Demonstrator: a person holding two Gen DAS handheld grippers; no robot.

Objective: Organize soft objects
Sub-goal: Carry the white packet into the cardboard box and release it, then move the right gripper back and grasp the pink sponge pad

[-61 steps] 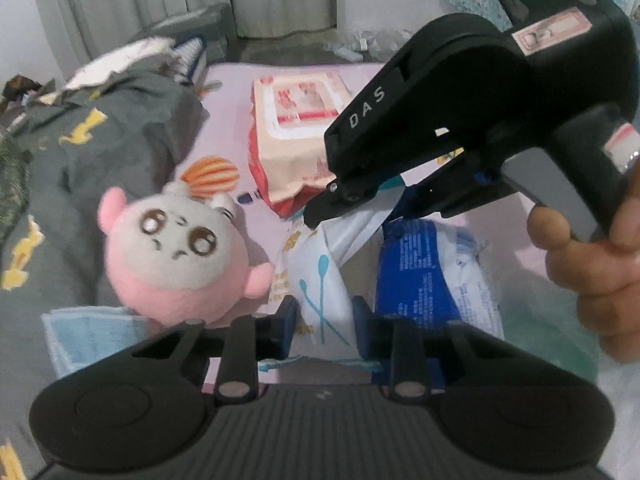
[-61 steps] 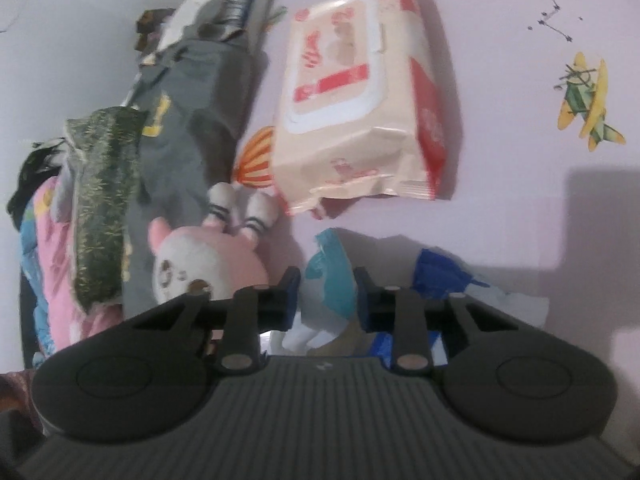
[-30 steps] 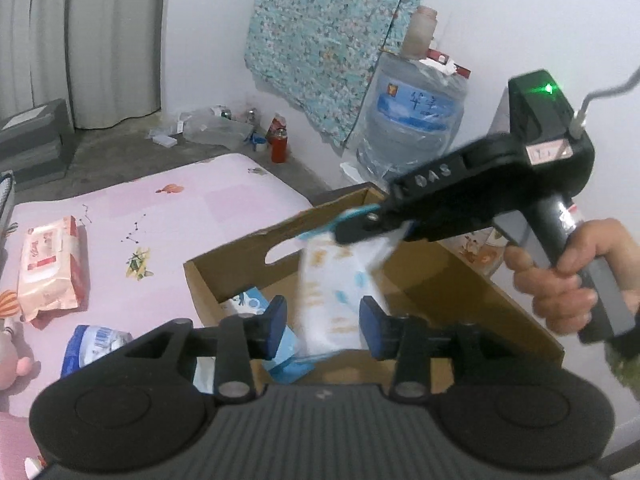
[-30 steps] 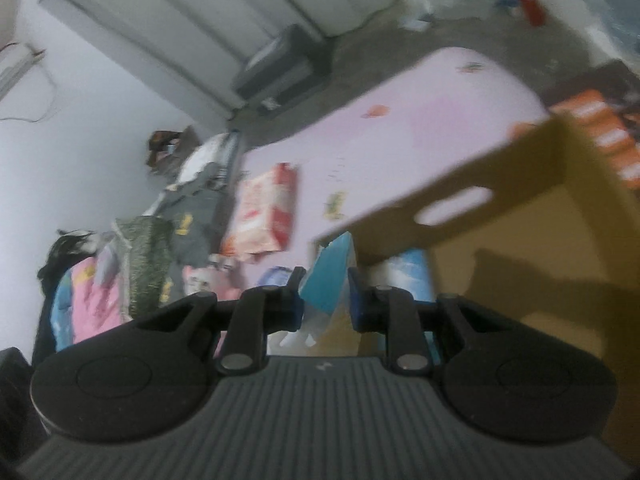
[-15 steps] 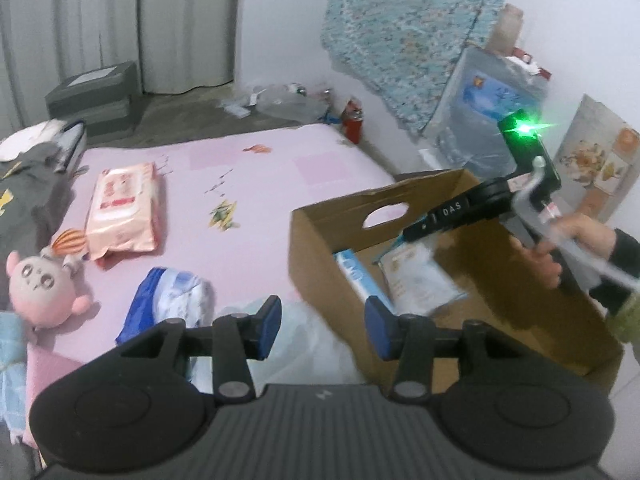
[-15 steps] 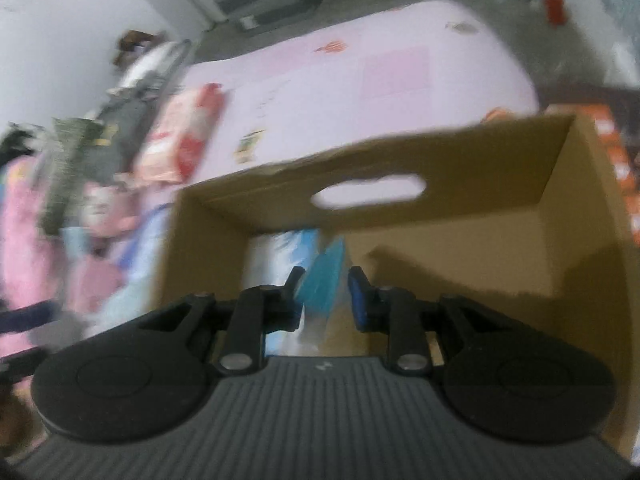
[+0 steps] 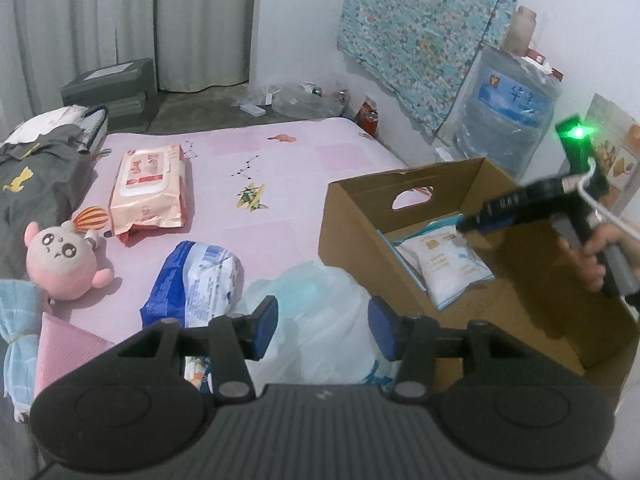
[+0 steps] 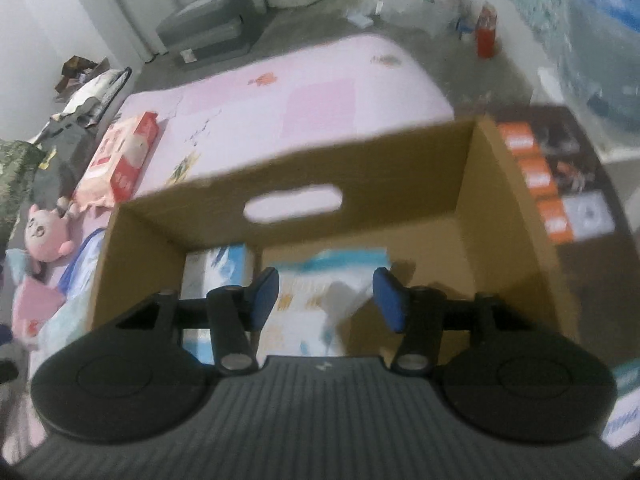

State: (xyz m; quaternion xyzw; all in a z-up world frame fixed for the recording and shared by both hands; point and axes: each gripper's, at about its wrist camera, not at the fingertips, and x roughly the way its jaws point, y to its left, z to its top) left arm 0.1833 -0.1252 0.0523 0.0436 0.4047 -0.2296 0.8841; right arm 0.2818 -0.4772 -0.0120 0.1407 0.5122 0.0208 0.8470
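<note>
right gripper (image 8: 323, 297) is over the cardboard box (image 8: 304, 168), jaws just spread apart, and the white packet (image 8: 316, 304) lies flat on the box floor beneath them, free of the pads. that drop looks done. in the left wrist view the same packet (image 7: 448, 266) sits in the box's near corner, with the right gripper (image 7: 466, 222) tilted down just above it.

left gripper (image 7: 322, 322) points down at the bed (image 7: 280, 176), jaws partly apart and just widened, nothing pinched. straight ahead and below lies a crumpled clear bag (image 7: 316, 312); the blue-and-white pack (image 7: 196, 276) lies just left of it, long axis running away from the camera. the left hand is much the nearer to both, so the next pick looks like its job. the plush (image 7: 60, 260) and wipes pack (image 7: 150, 190) sit farther left.
</note>
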